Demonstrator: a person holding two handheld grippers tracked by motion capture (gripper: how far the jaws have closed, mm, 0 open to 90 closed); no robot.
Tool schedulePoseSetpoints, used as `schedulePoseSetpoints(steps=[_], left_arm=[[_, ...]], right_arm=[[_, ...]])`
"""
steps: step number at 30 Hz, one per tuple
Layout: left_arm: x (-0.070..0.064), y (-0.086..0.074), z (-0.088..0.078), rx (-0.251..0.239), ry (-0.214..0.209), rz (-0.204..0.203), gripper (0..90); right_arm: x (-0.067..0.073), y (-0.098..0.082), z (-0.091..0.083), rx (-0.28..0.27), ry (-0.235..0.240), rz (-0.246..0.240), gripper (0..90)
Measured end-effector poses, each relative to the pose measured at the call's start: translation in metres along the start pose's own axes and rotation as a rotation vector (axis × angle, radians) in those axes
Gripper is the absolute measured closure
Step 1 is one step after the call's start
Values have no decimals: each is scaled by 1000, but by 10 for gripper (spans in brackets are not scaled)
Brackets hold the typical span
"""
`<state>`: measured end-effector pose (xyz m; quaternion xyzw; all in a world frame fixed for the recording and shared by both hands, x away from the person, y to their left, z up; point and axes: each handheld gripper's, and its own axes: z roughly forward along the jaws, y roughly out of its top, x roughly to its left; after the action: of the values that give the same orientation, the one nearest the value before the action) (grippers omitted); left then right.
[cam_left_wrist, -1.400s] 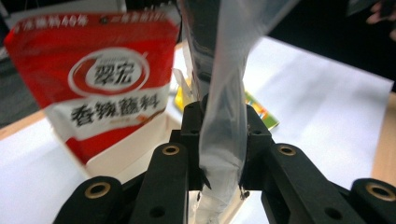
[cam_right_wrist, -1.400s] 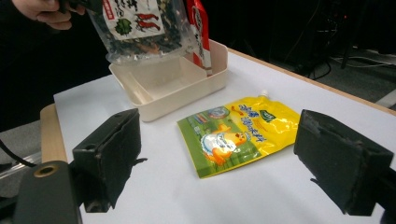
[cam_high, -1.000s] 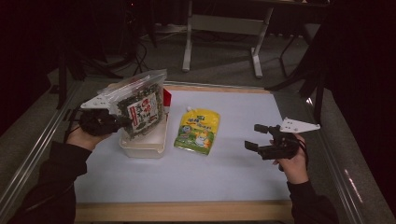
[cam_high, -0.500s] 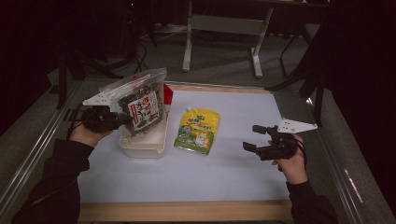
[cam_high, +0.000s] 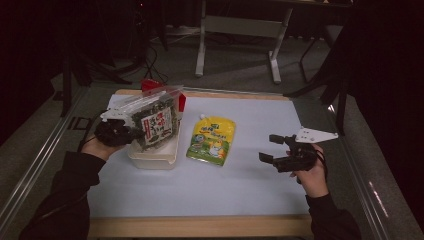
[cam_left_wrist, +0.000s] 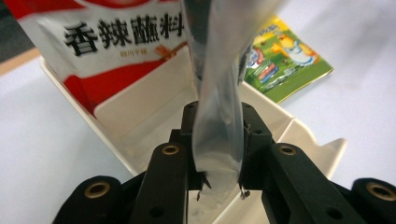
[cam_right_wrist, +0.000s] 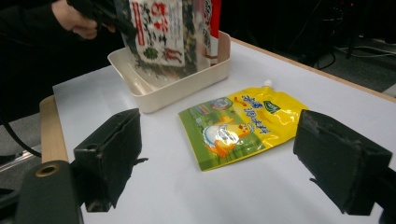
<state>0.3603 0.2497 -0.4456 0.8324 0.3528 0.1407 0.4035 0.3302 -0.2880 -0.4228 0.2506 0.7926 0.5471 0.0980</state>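
The left gripper's (cam_left_wrist: 217, 179) fingers pinch the clear edge of a seaweed bag (cam_high: 155, 122), holding it upright, its lower end down inside the white tray (cam_high: 152, 159). A red-and-white sauce packet (cam_left_wrist: 116, 42) stands in that tray too. The right gripper's (cam_right_wrist: 224, 168) fingers are spread wide, empty, above the counter (cam_high: 250, 185) near the yellow pouch (cam_high: 212, 141).

White table (cam_high: 260, 185) with cream tray (cam_high: 152, 159) and yellow-green pouch (cam_high: 212, 141), apparently flat.
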Motion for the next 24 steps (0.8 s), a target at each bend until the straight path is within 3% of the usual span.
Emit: schedulePoseSetpoints(steps=[6,10,15,19,24], left_arm=[[9,-21,2,-71,-18,-63,773],[12,-28,1,-109,11,-92,737],[12,-33,-3,-139,52,-120,633],[11,-39,-8,-187,97,-156,467],[5,-43,-16,-230,144,-174,353]], right_arm=[[-1,-1,0,3,0,4,151],[1,-1,2,11,1,-5,150],[1,0,2,15,7,-5,151],[1,-1,3,16,9,-1,151],[2,-2,5,24,9,-11,150]])
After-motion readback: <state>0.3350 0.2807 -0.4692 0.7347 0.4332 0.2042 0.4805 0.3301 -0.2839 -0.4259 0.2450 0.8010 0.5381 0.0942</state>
